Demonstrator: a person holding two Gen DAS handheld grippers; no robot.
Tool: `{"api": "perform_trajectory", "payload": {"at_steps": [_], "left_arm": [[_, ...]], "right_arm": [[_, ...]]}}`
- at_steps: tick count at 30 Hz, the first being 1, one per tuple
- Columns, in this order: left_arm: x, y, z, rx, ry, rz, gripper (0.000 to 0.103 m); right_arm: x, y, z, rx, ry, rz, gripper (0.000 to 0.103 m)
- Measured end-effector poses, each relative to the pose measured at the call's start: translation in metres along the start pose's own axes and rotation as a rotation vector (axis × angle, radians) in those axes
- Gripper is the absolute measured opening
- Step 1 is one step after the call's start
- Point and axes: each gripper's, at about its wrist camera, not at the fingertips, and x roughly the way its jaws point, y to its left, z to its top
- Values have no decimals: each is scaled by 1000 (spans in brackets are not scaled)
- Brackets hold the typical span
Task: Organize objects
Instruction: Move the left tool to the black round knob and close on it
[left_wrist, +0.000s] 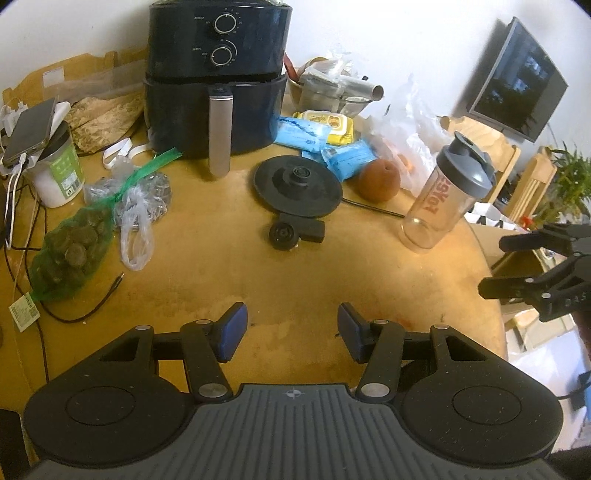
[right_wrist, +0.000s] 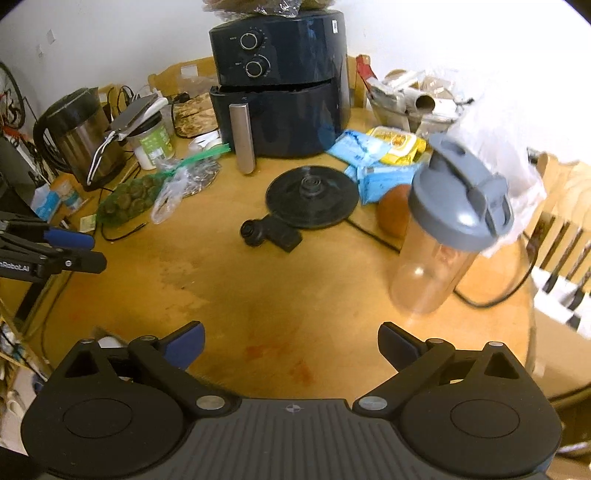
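The shaker bottle (left_wrist: 445, 192) is standing upright on the table (left_wrist: 229, 258), long axis vertical, grey flip lid up, red lettering running along its side; it is sitting ahead and to the right of the left gripper (left_wrist: 291, 330) fingers and ahead-right of the right gripper (right_wrist: 291, 345) fingers, well apart from both. Both grippers are hanging released, fingers spread with only bare tabletop between the pads, nothing grasped. One air fryer (left_wrist: 216, 81) is standing straight ahead of the fingers, handle facing them, two dials on its front. One round black kettle base (left_wrist: 297, 184) is lying flat ahead, one small black adapter (left_wrist: 295, 230) just in front of it. One orange (left_wrist: 380, 179) is sitting just left of the bottle; in the right view the bottle is partly hiding it. One net bag of dark round things (left_wrist: 72, 254) is lying ahead-left. One kettle (right_wrist: 83, 136) is showing only in the right view. Two blue packets (left_wrist: 325, 144) and one yellow (left_wrist: 334, 127) are overlapping. The bottle lid is blurring in the right view. The right gripper is getting cut off at the left view's right edge (left_wrist: 543, 269).
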Motion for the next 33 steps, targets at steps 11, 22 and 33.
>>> {"api": "perform_trajectory", "payload": {"at_steps": [11,22,33], "left_arm": [[14,2,12,-7,14,9,53],[49,-2,31,59,35,10,53],[103,-3,56,117,26,24,53]], "right_arm": [[17,-2,28,6,-30,32,100],[26,2,26,68,-25,100,100],[31,-4,21,80,-9,66,100]]}}
